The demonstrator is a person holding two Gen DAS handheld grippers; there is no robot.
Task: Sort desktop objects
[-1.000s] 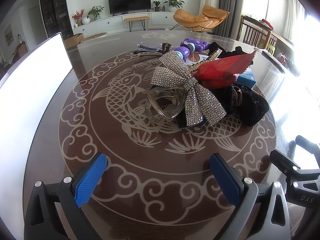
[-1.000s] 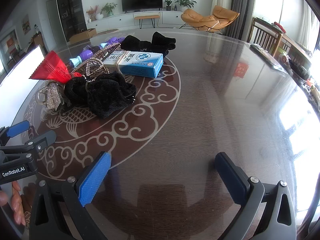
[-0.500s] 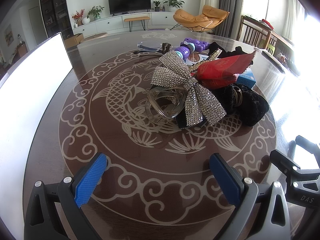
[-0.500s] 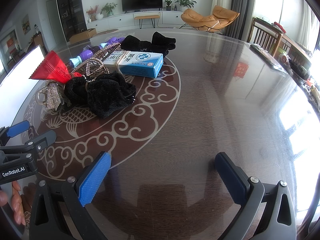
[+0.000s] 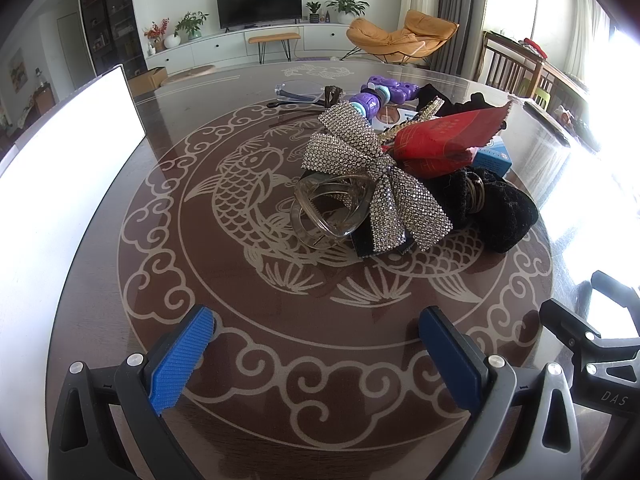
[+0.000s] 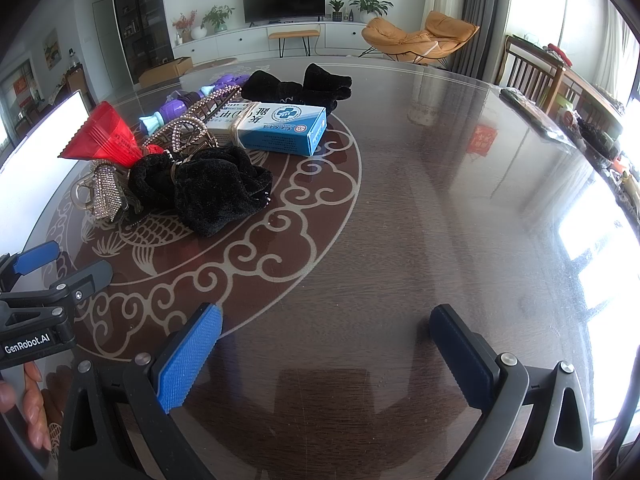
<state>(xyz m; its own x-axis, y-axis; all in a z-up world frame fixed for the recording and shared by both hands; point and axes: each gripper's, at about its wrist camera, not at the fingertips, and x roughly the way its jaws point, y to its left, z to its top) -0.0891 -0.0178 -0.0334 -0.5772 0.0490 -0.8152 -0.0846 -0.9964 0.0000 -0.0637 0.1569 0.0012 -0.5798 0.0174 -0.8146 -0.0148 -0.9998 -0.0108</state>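
Sorting not begun. Left hand-held gripper [image 5: 316, 354] and right hand-held gripper [image 6: 326, 354] both spread apart, empty, low over tabletop [image 6: 420, 200]. Pile mid-tabletop: bow [image 5: 376, 184], clear clip [image 5: 330, 210], red packet [image 5: 444, 138], blue box [image 6: 276, 128]. Next: left reaches clip, nearest.

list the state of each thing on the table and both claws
left claw: open, empty
right claw: open, empty
blue box: closed, lying flat, banded
clear hair clip: lying under the rhinestone bow
red packet: sealed, atop the pile
black scrunchie: lying loose
glasses: lying flat, arms unfolded
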